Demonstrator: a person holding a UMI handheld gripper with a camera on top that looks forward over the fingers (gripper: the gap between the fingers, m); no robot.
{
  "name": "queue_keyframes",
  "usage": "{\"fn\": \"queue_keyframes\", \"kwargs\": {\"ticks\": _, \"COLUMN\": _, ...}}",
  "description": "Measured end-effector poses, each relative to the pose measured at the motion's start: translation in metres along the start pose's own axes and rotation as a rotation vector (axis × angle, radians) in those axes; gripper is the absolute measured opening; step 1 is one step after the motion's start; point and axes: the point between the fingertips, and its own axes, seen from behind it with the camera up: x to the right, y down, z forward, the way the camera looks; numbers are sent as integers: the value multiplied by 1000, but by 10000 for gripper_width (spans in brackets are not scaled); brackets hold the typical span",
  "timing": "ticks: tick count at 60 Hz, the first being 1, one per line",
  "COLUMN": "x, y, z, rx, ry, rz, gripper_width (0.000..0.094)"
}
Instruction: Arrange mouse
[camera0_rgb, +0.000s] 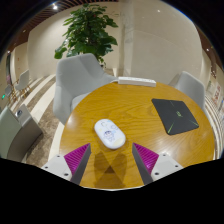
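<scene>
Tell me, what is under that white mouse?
The mouse lies on a round wooden table, just ahead of the open hand-held gripper. No mat shows around it. The patch of wood directly beneath it is covered. A dark laptop lies apart.

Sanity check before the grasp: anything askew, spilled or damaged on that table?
Nothing spilled or damaged. The white mouse lies at a slant on the round wooden table, just ahead of the open gripper and untouched. The dark mouse pad sits apart from it, also turned at an angle to the table edge.
</scene>
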Motion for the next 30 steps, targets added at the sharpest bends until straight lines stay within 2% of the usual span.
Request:
{"fn": "queue_keyframes", "kwargs": {"ticks": 13, "x": 9, "y": -17, "z": 46, "rx": -4, "ry": 12, "rz": 26, "gripper_width": 870}}
{"fn": "queue_keyframes", "kwargs": {"ticks": 30, "x": 13, "y": -38, "z": 66, "rx": 5, "ry": 10, "rz": 29, "gripper_width": 849}}
